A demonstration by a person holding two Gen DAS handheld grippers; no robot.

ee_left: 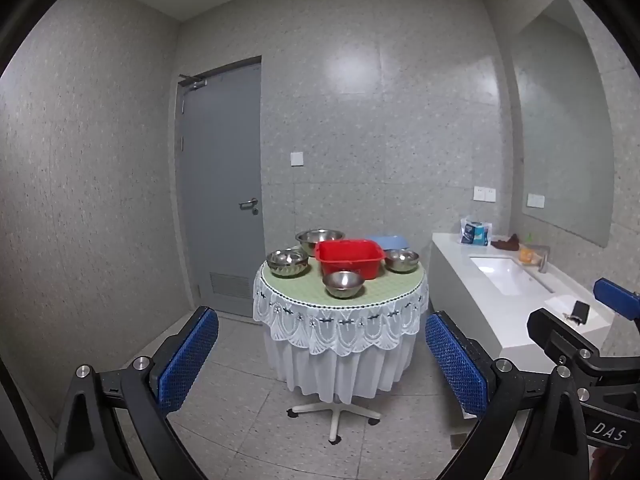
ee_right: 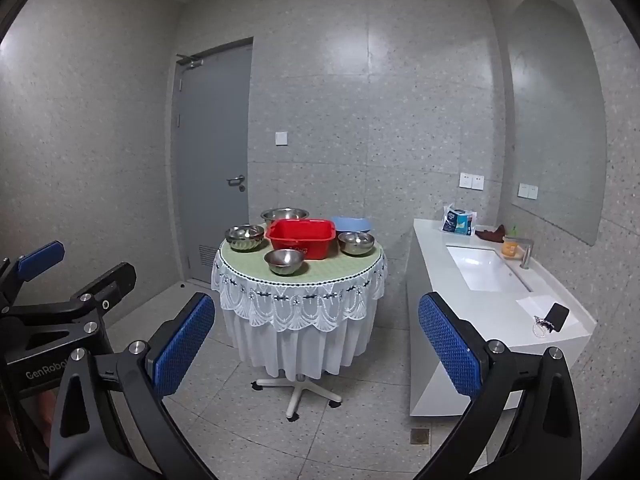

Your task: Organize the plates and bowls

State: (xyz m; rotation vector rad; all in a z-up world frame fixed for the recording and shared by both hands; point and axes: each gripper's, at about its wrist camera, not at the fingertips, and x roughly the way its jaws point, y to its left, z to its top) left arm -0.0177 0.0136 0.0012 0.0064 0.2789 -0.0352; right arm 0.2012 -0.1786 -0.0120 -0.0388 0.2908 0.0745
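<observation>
Both grippers are spread wide with nothing between their blue dimpled pads: the left gripper [ee_left: 322, 364] and the right gripper [ee_right: 314, 344] hang well short of the round table [ee_right: 240, 258] with its lace-edged cloth. Four steel bowls ring the red plastic tub [ee_right: 301, 238] at the table's middle: one in front [ee_right: 283, 261], one to its left [ee_right: 244, 237], one to its right [ee_right: 356, 242], a larger one behind [ee_right: 285, 214]. A pale blue basin [ee_right: 352, 224] sits behind-right. Bowls probably light, rigid, slick and rounded; pinching a thin rim looks safest. No plates are visible.
</observation>
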